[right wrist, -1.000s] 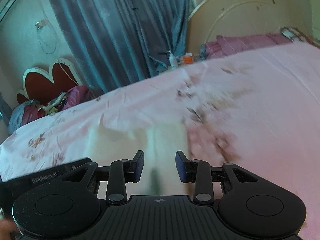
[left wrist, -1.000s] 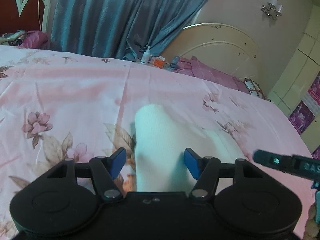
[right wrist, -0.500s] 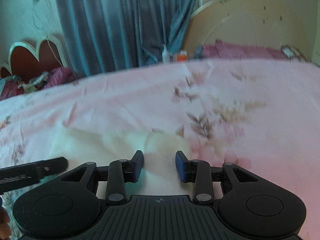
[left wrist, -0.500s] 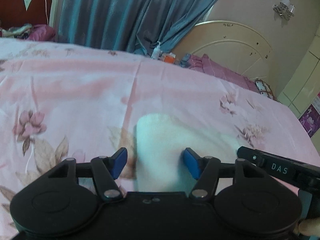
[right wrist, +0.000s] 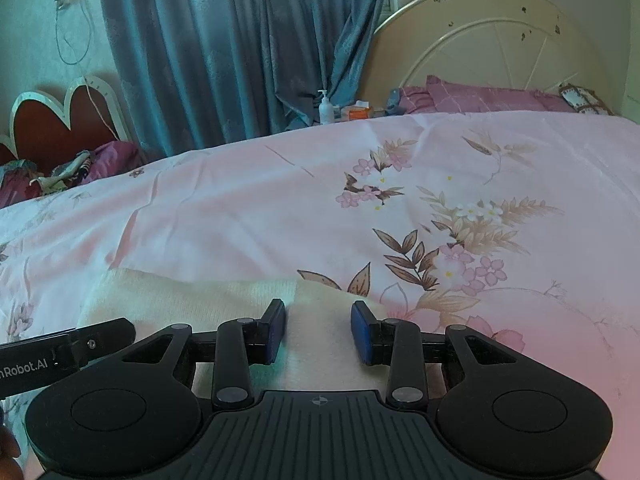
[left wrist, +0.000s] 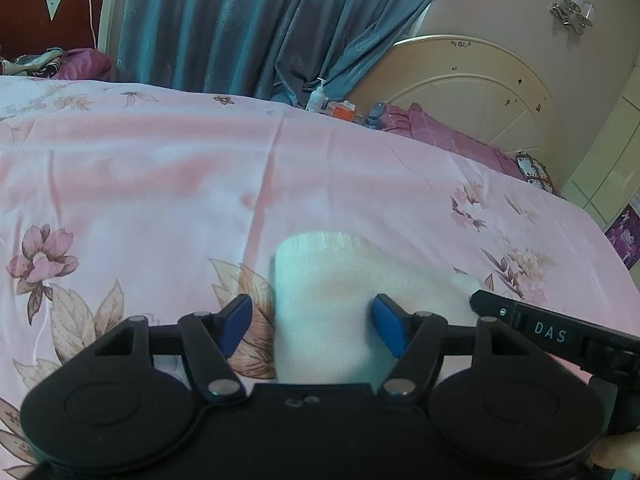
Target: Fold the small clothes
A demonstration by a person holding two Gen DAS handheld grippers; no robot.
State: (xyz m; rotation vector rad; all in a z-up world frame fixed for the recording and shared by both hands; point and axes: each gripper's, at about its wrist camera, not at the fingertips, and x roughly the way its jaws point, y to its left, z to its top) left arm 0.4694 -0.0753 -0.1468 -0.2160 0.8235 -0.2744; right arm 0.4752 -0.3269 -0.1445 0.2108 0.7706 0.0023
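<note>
While the white cloth (left wrist: 340, 292) lies flat on the pink sheet (left wrist: 160, 184), the left gripper (left wrist: 312, 326), jaws just widening, hangs open over it; the right gripper (right wrist: 318, 330) hangs open over its right end, gripping nothing.

A bed is filling the foreground, and a pink floral bedsheet (left wrist: 168, 168) is covering it, with creases running across its surface. A blue-grey curtain (left wrist: 240, 20) is hanging behind the bed, gathered toward its lower right. A cream arched headboard (left wrist: 472, 92) is standing at the right, and purple pillows (right wrist: 480, 98) are lying against it. A white pump bottle (right wrist: 326, 108) and an orange box (right wrist: 356, 113) are sitting between the curtain and the pillows. A red heart-shaped headboard (left wrist: 52, 12) is showing at the far left. A wall lamp (left wrist: 570, 14) is hanging on the beige wall. Cream cabinet doors (left wrist: 608, 160) are standing at the right edge.
</note>
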